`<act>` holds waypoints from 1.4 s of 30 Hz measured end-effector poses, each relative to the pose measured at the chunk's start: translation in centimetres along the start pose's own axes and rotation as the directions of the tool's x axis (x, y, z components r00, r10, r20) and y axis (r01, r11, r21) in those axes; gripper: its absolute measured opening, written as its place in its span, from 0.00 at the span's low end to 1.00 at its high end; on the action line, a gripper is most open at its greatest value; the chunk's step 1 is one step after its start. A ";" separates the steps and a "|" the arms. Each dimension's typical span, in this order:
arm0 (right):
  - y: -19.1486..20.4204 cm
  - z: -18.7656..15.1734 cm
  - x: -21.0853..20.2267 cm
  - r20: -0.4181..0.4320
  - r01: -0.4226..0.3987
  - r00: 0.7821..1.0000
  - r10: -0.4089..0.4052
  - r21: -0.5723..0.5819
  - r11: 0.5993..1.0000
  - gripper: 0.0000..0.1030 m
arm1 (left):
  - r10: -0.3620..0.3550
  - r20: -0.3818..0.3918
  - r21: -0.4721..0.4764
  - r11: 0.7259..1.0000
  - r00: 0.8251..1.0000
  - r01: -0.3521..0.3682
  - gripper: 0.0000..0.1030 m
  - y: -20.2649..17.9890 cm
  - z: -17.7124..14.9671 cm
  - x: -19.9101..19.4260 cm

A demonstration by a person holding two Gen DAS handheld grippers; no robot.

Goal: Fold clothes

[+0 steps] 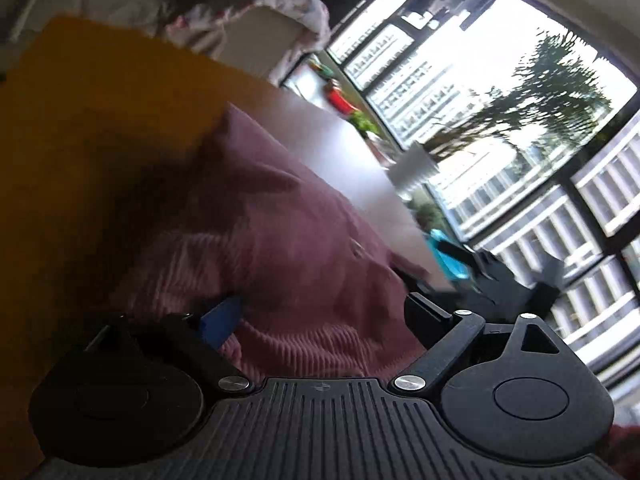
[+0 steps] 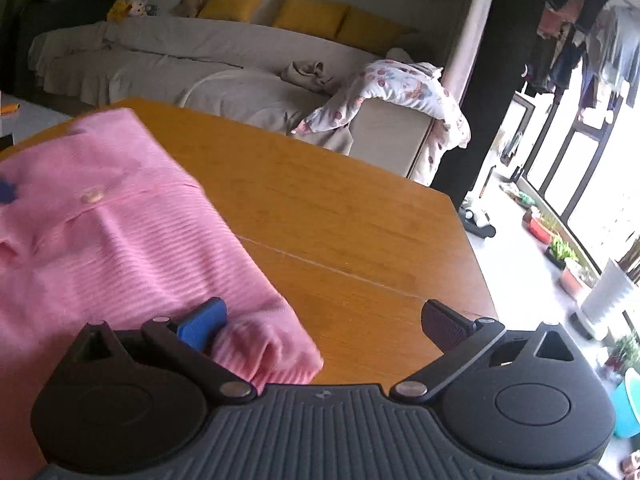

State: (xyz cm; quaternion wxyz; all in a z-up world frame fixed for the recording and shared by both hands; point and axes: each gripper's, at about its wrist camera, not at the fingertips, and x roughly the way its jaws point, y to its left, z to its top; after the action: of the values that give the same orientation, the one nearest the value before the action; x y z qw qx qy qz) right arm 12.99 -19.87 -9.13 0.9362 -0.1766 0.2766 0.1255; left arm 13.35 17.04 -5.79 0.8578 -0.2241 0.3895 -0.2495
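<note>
Bare table beside garment

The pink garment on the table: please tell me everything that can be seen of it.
The pink garment is a ribbed knit, soft and thick as it looks, with a button on a seam near the middle. It lies folded into a rough rectangle on the wooden table, toward its left side in the right wrist view. Its near corner bulges in a rolled fold between the fingers of the right gripper, which stand wide apart and do not pinch it. In the left wrist view it looks darker, in shade.
</note>
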 end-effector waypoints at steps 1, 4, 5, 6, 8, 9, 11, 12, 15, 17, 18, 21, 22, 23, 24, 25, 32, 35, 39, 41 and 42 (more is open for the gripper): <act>-0.1 -0.2 -0.1 -0.006 0.005 1.000 -0.005 0.009 1.000 1.00 | 0.028 0.002 0.029 0.999 1.000 -0.028 0.90 0.3 1.0 0.7; 0.5 -0.8 -1.3 -0.018 0.019 1.000 -0.019 0.011 1.000 1.00 | 0.064 -0.002 0.084 0.994 0.998 -0.064 0.90 0.8 4.7 4.1; 0.9 -1.0 -2.0 -0.021 0.022 1.000 -0.022 0.006 1.000 1.00 | 0.077 0.003 0.084 0.993 0.997 -0.077 0.90 0.6 5.9 5.3; 1.2 -1.2 -2.6 -0.023 0.024 0.999 -0.024 0.001 1.000 1.00 | 0.090 0.009 0.083 0.992 0.996 -0.091 0.90 0.4 7.1 6.5; 2.4 -1.2 -4.1 -0.027 -0.064 0.998 0.063 -0.034 0.997 1.00 | 0.105 0.023 0.081 0.991 0.994 -0.107 0.90 -0.3 8.7 8.0; 3.0 -1.1 -5.0 -0.019 -0.126 0.992 0.125 -0.060 0.990 1.00 | 0.112 0.030 0.080 0.990 0.993 -0.114 0.90 -0.6 9.4 8.8; 3.8 -1.0 -7.0 0.005 -0.233 0.972 0.235 -0.108 0.966 1.00 | 0.113 0.047 0.103 0.988 0.993 -0.117 0.91 -1.7 9.8 9.0; 3.5 -0.6 -7.7 0.025 -0.254 0.966 0.258 -0.110 0.961 1.00 | 0.103 0.057 0.114 0.987 0.993 -0.109 0.92 -2.4 9.6 8.6; 1.8 1.1 -8.5 0.088 -0.274 0.956 0.280 -0.081 0.958 1.00 | 0.041 0.070 0.139 0.989 0.997 -0.050 0.94 -4.8 7.8 6.2; 0.4 3.1 -6.8 0.111 -0.216 0.969 0.220 -0.045 0.975 1.00 | -0.022 0.068 0.158 0.987 0.997 0.011 0.95 -6.4 5.2 4.0; -0.2 4.1 -5.9 0.120 -0.185 0.975 0.187 -0.028 0.982 1.00 | -0.060 0.063 0.171 0.984 0.996 0.049 0.96 -7.2 3.8 3.1; -1.3 6.8 -1.6 0.108 -0.130 0.986 0.126 0.030 0.991 1.00 | -0.118 0.042 0.181 0.978 0.992 0.108 0.97 -8.6 -0.1 1.8; -1.2 7.3 0.1 0.078 -0.117 0.990 0.114 0.032 0.993 1.00 | -0.128 0.032 0.178 0.977 0.991 0.121 0.97 -8.9 -1.3 1.6; -1.1 7.7 1.9 0.047 -0.103 0.994 0.102 0.033 0.994 1.00 | -0.136 0.022 0.174 0.976 0.990 0.130 0.97 -9.2 -2.2 1.6; -0.9 8.2 3.6 0.017 -0.090 0.996 0.090 0.034 0.995 1.00 | -0.137 0.012 0.172 0.976 0.991 0.132 0.97 -9.3 -2.9 1.7; -0.8 8.7 5.3 -0.013 -0.077 0.997 0.077 0.035 0.996 1.00 | -0.135 0.002 0.170 0.976 0.991 0.133 0.97 -9.4 -3.4 2.0; -0.8 7.7 9.7 -0.096 -0.037 0.995 0.038 0.012 0.999 1.00 | -0.115 -0.006 0.173 0.978 0.993 0.115 0.98 -8.0 -5.6 3.1; -0.9 7.6 7.8 -0.052 -0.031 0.998 0.032 0.030 0.999 1.00 | -0.147 0.001 0.131 0.981 0.989 0.145 1.00 -7.3 -5.0 3.4; -1.0 9.7 7.5 0.010 -0.063 0.998 0.063 0.098 0.993 1.00 | -0.164 0.001 0.106 0.981 0.987 0.163 1.00 -7.0 -4.6 4.0; 0.0 10.7 8.7 0.001 -0.072 0.997 0.072 0.067 0.995 1.00 | -0.165 -0.011 0.105 0.981 0.986 0.165 1.00 -7.2 -4.0 4.2; 0.8 10.8 9.6 -0.015 -0.056 0.998 0.056 0.023 0.998 1.00 | -0.175 -0.016 0.113 0.978 0.984 0.176 1.00 -7.5 -3.6 4.1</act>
State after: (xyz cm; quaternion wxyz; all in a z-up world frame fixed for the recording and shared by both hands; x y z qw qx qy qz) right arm 25.69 -13.49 -6.25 0.9321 -0.1594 0.2901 0.1473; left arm 10.99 8.11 -5.88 0.8427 -0.2076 0.3558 -0.3467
